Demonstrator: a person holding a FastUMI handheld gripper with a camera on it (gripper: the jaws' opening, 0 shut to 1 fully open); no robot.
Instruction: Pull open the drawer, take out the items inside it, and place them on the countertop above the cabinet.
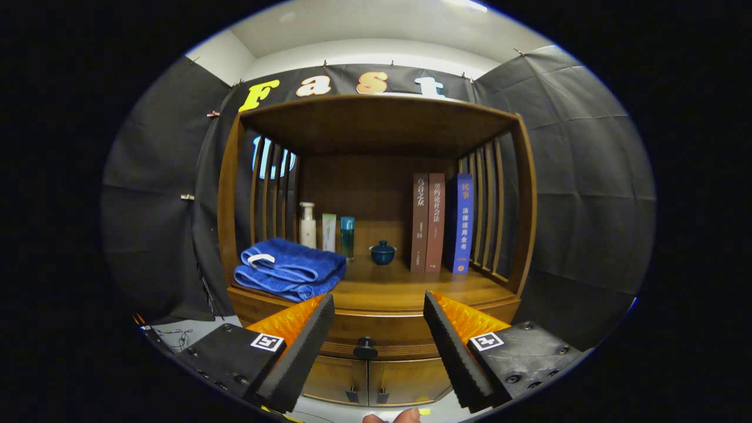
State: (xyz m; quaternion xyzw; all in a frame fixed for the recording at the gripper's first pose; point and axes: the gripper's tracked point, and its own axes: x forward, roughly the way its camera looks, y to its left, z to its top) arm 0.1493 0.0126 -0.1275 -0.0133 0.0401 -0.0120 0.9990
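The gripper (376,329) points level at the cabinet front, jaws wide apart and empty. The drawer (376,332) is closed — its knob (365,348) sits between the fingers, just ahead of them, under the counter (399,291).

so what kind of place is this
Likely a staged recording booth, not a real home: black cloth walls surround a single wooden cabinet dressed with books and a folded blue towel. The open gripper faces the closed drawer's knob.

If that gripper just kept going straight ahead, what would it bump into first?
Probably the drawer's black knob, which sits between the open jaws of the gripper, on the drawer front. Depth is hard to judge.
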